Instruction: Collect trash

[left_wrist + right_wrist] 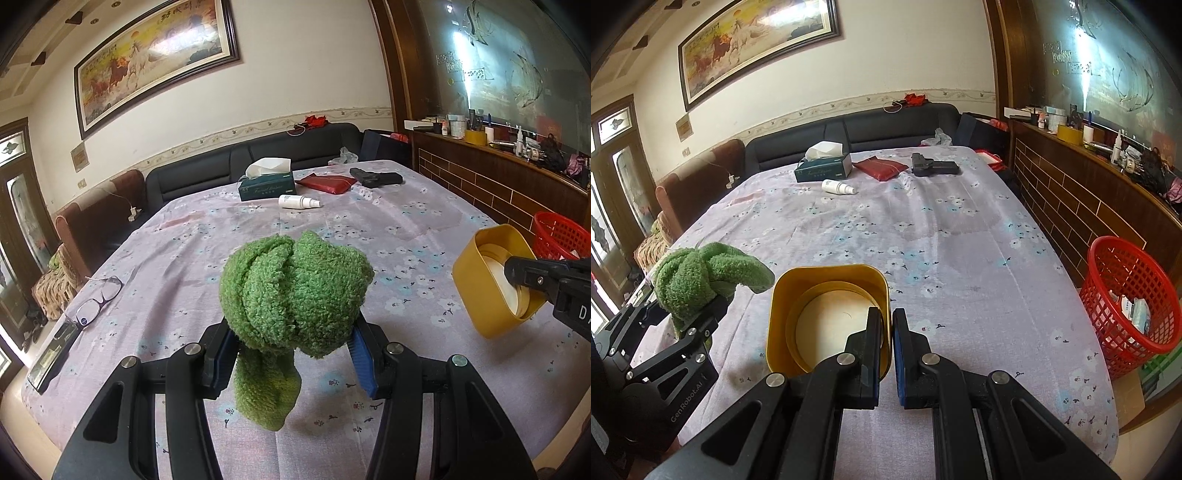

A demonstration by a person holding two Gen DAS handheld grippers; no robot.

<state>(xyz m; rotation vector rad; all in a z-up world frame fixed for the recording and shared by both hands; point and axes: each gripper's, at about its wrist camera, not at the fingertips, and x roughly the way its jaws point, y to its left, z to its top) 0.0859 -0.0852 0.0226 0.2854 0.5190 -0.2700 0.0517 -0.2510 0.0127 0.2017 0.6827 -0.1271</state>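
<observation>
My left gripper (pixel 291 347) is shut on a knotted green fuzzy cloth (pixel 295 291) and holds it above the flowered tablecloth; a loose end hangs below. The cloth also shows at the left of the right wrist view (pixel 701 277). My right gripper (pixel 886 332) is shut on the right wall of a yellow square tin (pixel 827 314), held tilted with its open side facing the camera. The tin also shows in the left wrist view (pixel 495 280). A red mesh trash basket (pixel 1126 295) with some packaging inside stands on the floor to the right of the table.
At the table's far end lie a green tissue box (pixel 266 184), a white spray bottle (pixel 299 201), a red pouch (pixel 327 182) and a black pistol-shaped object (pixel 376 178). Glasses (pixel 98 299) and a dark flat case (pixel 53 356) lie at the left edge. A dark sofa (pixel 258 155) runs behind.
</observation>
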